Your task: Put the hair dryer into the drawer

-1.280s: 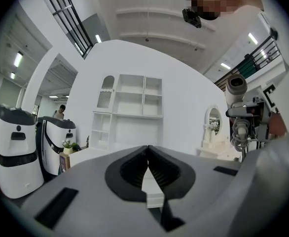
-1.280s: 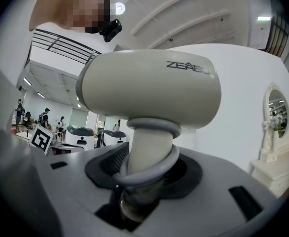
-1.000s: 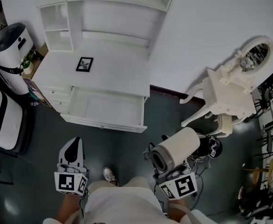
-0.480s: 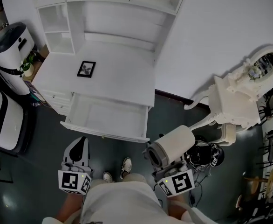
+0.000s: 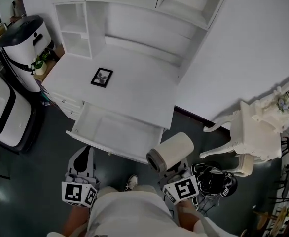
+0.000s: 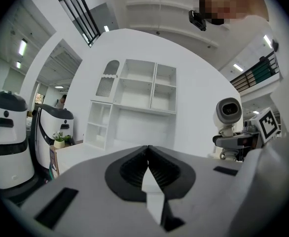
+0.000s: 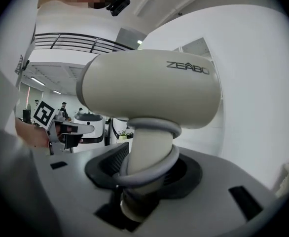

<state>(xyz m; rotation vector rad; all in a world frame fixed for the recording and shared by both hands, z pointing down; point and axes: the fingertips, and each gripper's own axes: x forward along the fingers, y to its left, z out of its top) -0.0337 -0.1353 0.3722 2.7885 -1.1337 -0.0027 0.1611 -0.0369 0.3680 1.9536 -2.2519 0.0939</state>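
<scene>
Head view: drawer (image 5: 112,132) stands open. Hair dryer (image 5: 171,151) in the air just right of drawer's front corner, carried by right gripper (image 5: 176,174). Left gripper (image 5: 85,153) just before drawer's front rim.
Left gripper view: 2 jaws clenched together, empty.
Right gripper view: jaws grasp the dryer's handle (grey loop round it).

Robot lab, white desk (image 5: 134,85), service robots (image 5: 28,46)
</scene>
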